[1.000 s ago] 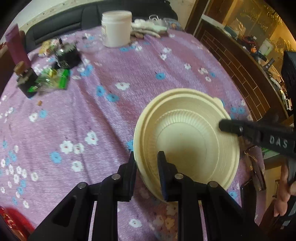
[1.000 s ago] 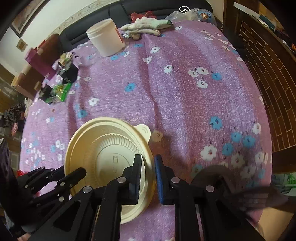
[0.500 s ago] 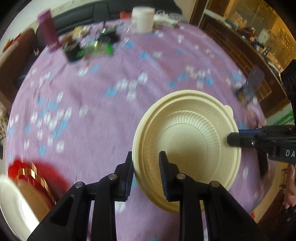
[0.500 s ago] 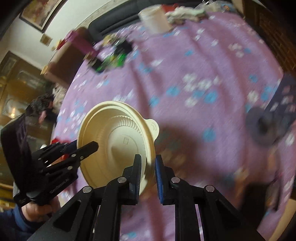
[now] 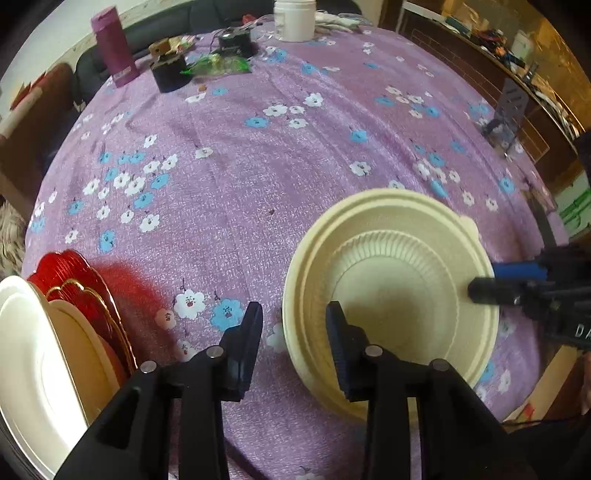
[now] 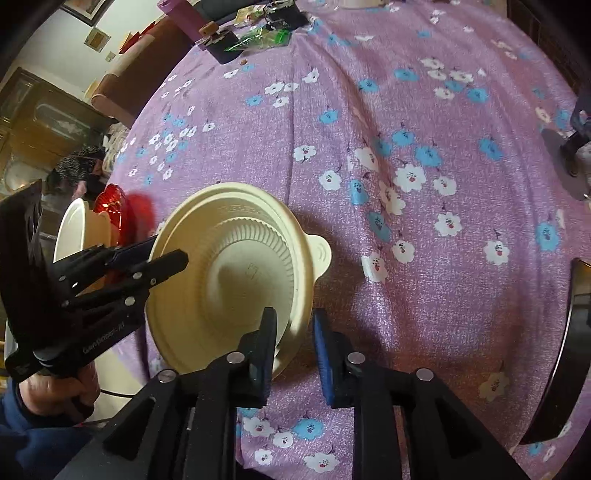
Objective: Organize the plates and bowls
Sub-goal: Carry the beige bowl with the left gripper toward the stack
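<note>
- Where a second ago both grippers pinched the cream bowl (image 5: 391, 291) by opposite rim edges, now let go: left gripper (image 5: 293, 343) jaws opening, rim between them with a clear gap on the outer side; right gripper (image 6: 293, 349) jaws opening too, rim between, pads apart from it.
- Bowl now set mouth-up on purple flowered tablecloth (image 5: 240, 166), near the table's near edge, tab handle (image 6: 319, 254) pointing away from the left gripper.
- Moved across the table since the earlier frame: white jar (image 5: 294, 18) and clutter now far at the back.
- New in view at left: stack of plates (image 5: 40, 362), white and tan over red with gold rim, beside the bowl but apart from it.
- Blur of half a second ago gone.
</note>
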